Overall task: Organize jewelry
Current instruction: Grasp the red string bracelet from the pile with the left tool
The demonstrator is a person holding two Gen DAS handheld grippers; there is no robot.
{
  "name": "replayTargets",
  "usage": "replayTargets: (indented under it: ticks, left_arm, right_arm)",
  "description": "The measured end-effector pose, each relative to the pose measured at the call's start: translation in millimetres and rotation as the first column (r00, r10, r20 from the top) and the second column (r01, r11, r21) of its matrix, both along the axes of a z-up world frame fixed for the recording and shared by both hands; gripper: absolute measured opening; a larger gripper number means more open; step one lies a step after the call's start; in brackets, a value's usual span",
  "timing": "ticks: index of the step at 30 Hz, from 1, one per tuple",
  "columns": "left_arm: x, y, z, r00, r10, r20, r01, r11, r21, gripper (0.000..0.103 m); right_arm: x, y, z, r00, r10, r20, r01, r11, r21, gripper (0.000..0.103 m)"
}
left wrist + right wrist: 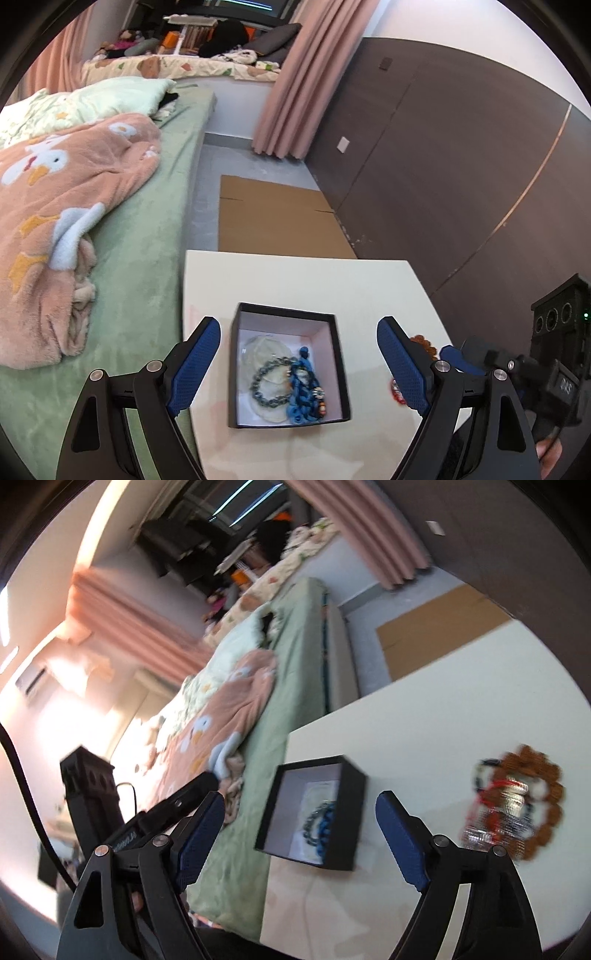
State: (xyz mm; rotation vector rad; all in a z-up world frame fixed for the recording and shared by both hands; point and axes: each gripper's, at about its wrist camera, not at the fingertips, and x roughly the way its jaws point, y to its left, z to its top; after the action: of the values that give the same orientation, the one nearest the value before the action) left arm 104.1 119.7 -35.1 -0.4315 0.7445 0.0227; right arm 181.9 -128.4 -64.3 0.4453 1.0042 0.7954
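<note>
My right view blurred; bracelet pile (511, 806) lower right, hard to read. Black box (288, 363) holds blue beads (303, 387). Both jaws apart, empty.

Left gripper (297, 363) is seen w/ jaws wide apart, nothing pressed btwn pads; black box (343, 373) sits framed btwn them on white table (295, 280). Inside box: grey bead bracelet (266, 384) beside blue cord piece (303, 387). Right gripper (458, 358) is seen at right edge; brown beads (424, 343) are partly hidden behind finger.
</note>
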Motion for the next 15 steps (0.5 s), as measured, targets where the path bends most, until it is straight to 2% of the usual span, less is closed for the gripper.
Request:
replayTargets:
  ticks: [8,15]
  left_arm:
    - [9.1,-30.0,4.4,0.998,-0.064,0.008,0.064,0.998,-0.006,0.087]
    - [21.7,-70.5,4.8,0.989,-0.15,0.001,0.15,0.989,0.01,0.087]
  right_arm:
    - [-0.4,-57.6,8.8,0.994,-0.113,-0.015,0.111,0.991,-0.073,0.084]
    - [-3.8,-86.9,12.0,0.987,-0.159,-0.021,0.155,0.982,-0.11,0.084]
